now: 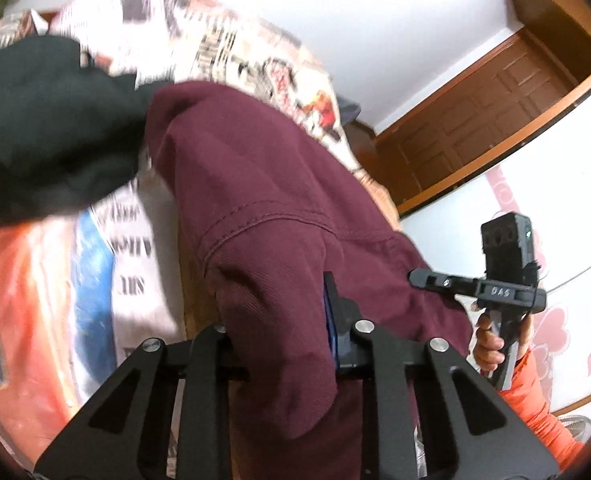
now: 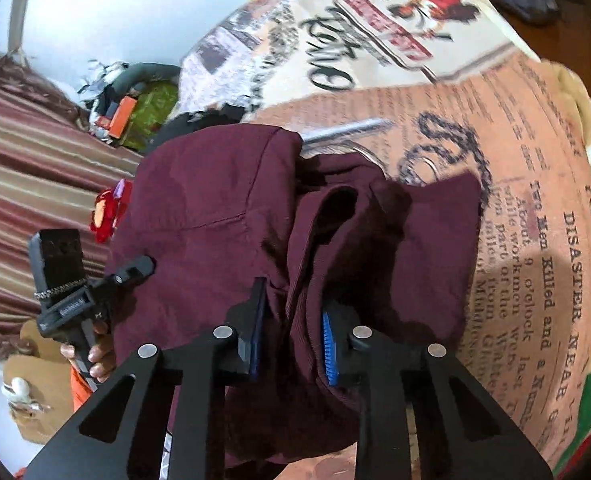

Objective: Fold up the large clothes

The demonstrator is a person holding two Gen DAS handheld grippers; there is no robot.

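Clearly both tools have a bite on the maroon garment (image 2: 199, 208), a large piece of heavy twill-like cloth with stitched seams, which hangs between them above the bed (image 2: 535, 184) covered in a newspaper-print spread. The right gripper (image 2: 291, 340) has its jaws drawn nearly together on a thick fold of that cloth, the blue pads (image 2: 327, 346) pressing it from both sides. The left gripper (image 1: 295, 340) is likewise closed on a bunched edge; only one of its pads shows, the other buried under fabric, so the hold reads as a pinch rather than a loose drape. No earlier view is on hand, so nothing can be said of how the jaws came to this.

The garment looks soft and limp but fairly weighty: it sags in deep folds between the two grips and would slump wherever it is unsupported. Its weave seems matte and not slippery, so a pinch through a doubled edge or seam should hold; a single thin layer might creep out under the hanging weight. Good holds are probably the seamed edges or corners, well apart, so the cloth spreads flat. A black garment (image 1: 47, 128) lies heaped toward the far left of the bed, apart from the work.
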